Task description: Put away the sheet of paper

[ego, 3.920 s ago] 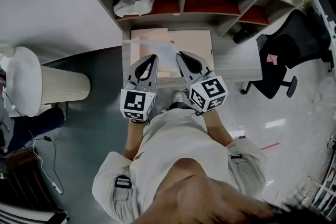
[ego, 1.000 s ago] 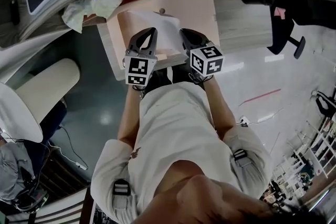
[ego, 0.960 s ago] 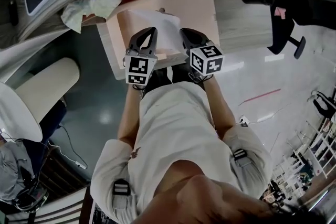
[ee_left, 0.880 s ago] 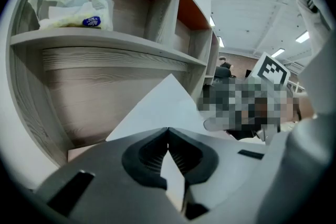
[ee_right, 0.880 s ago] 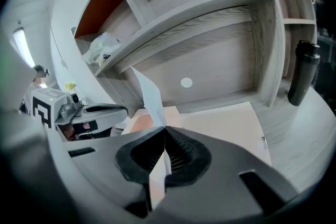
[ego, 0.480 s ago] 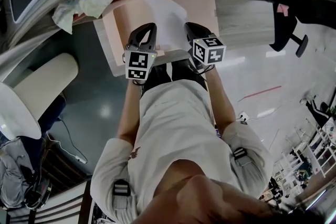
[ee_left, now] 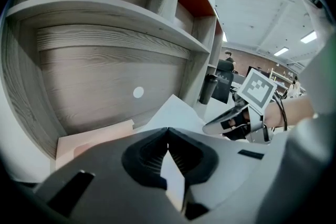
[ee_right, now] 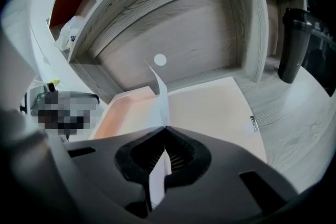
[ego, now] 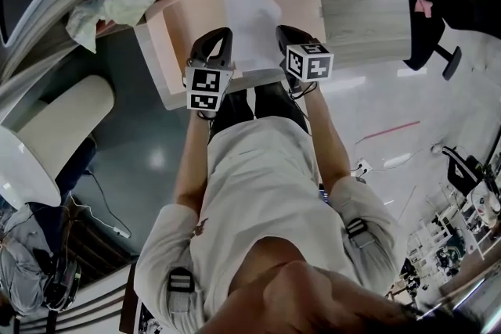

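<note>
While the left gripper (ee_left: 168,131) and right gripper (ee_right: 165,128) stay clamped on the sheet of paper (ego: 249,16), it has advanced over the pink folder (ego: 168,47), nearing placement.

The sheet of paper (ego: 252,19) lay over a folder (ego: 164,43) on the desk (ego: 352,12), its near corners between the jaws of the left gripper (ego: 221,39) and right gripper (ego: 282,34). A bag (ego: 117,0) sat on the shelf (ee_left: 105,10) behind and to the left. A chair (ego: 427,19) stood to the right.
</note>
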{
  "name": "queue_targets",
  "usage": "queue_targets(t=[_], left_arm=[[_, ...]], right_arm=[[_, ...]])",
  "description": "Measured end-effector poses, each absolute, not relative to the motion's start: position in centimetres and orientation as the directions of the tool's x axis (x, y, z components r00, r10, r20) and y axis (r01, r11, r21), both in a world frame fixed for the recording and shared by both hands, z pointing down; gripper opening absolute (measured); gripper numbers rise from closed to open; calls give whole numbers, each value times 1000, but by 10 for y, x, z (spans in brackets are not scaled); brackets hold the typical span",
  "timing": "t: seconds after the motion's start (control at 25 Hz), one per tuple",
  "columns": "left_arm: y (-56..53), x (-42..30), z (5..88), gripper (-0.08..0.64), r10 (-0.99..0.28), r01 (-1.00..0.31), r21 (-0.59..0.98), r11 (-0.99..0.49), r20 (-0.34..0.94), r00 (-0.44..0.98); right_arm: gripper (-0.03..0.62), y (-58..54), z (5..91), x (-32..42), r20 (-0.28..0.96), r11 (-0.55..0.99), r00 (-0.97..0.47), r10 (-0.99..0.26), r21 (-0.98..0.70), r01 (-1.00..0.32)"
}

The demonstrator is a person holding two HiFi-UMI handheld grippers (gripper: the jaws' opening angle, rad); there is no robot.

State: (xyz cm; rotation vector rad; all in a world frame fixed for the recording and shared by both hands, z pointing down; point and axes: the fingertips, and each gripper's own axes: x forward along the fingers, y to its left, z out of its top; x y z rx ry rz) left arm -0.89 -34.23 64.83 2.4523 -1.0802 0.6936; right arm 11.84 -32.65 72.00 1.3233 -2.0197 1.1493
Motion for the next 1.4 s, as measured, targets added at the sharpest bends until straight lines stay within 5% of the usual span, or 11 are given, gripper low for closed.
queue_targets(t=[1.4], left_arm=[[-342,-57,678,20,-597,-820,172,-546,607,525]], right_arm=[[18,-352,766,28,750,211,-515,-415,-471,-856]])
